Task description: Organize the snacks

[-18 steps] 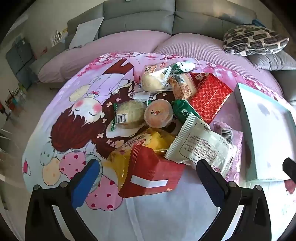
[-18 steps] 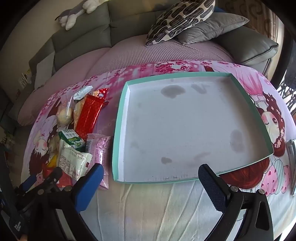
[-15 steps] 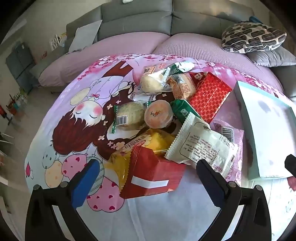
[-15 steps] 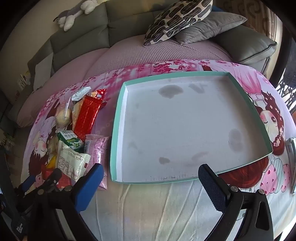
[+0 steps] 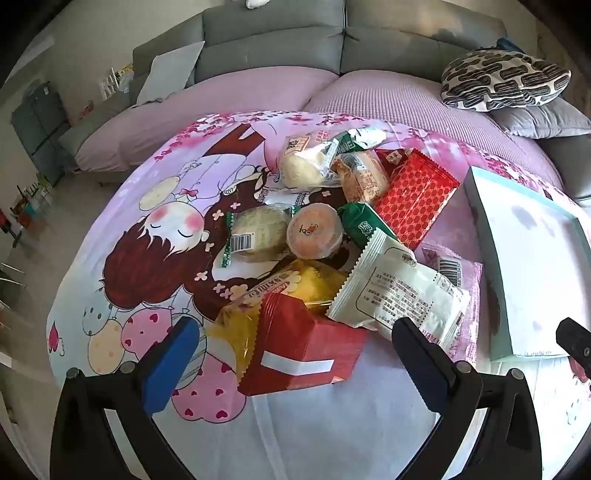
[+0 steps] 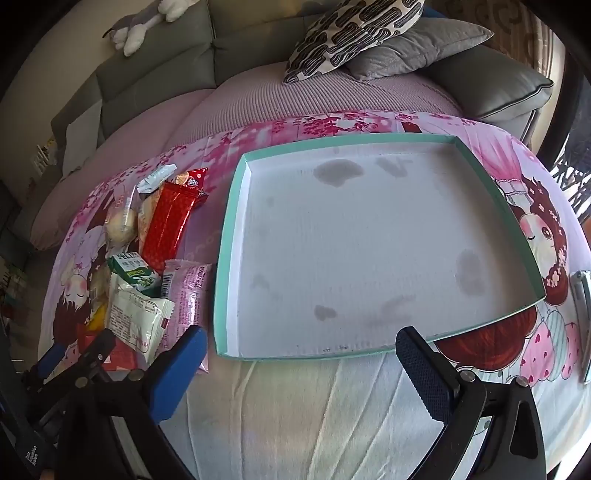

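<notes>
Two grippers, both spread wide, nothing held. Left gripper [image 5: 291, 339] over the folded red foil snack packet [image 5: 303, 347]; right gripper [image 6: 299, 354] before the shallow teal-rimmed white cardboard tray [image 6: 232, 236].

Left wrist view: low, close, facing the snack pile [image 5: 325, 251] on the surface, sofa beyond. Right wrist view: higher, facing the teal-rimmed tray [image 6: 236, 221]. Shared: tray [image 5: 480, 206], snack pile [image 6: 147, 266], patterned cushion [image 5: 506, 79] [image 6: 354, 33].

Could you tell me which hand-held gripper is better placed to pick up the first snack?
Left. The left hand-held gripper is open right over the red snack packet, while the right hand-held gripper faces the snackless teal-rimmed tray.
</notes>
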Demonstrator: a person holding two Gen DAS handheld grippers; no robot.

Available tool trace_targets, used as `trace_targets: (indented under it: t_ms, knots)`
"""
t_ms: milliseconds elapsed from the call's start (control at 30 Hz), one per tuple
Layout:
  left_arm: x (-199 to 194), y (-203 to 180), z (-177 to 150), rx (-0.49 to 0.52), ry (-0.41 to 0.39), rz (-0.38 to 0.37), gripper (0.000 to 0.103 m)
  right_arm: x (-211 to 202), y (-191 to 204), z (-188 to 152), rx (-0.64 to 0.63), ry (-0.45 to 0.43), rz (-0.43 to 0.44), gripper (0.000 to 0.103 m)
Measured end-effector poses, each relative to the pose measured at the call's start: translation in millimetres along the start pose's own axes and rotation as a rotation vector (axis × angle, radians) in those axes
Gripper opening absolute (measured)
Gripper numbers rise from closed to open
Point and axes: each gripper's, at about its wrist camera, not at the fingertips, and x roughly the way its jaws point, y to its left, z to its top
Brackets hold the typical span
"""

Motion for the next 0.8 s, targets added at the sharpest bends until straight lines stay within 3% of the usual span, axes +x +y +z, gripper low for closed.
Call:
trace_targets:
  t_ms: [800]
  knots:
    - [2.4, 0.8, -1.8, 0.0, 0.005, 0.014, 0.103, 2.3, -0.5, -0.4, 0.005, 0.008, -0.002, 0.103]
